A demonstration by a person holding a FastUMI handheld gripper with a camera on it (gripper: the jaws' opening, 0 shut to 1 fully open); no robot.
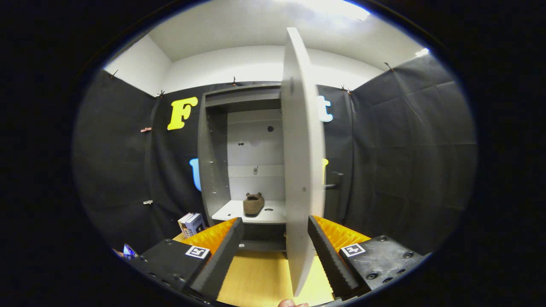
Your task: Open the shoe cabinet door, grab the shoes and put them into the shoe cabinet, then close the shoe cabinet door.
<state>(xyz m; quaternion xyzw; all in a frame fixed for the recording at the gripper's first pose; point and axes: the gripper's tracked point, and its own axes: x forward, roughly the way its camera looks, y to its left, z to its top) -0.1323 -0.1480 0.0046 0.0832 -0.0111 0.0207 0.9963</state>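
The grey shoe cabinet point(213, 162) stands against the booth's back wall with its inside exposed. Its door point(300, 170) is swung out edge-on toward me, and a dark handle point(335, 181) sticks out on its far side. A brown shoe point(253, 204) sits on the cabinet's lower white shelf point(230, 212). My gripper point(275, 226) is open. The door's lower edge stands between the fingers, close to the right finger point(326, 251) and apart from the left finger point(222, 251).
A small stack of boxes point(191, 223) stands on the wooden floor point(260, 277) left of the cabinet's foot. Black cloth walls close in on both sides. A fingertip point(292, 303) shows just below the door's bottom edge.
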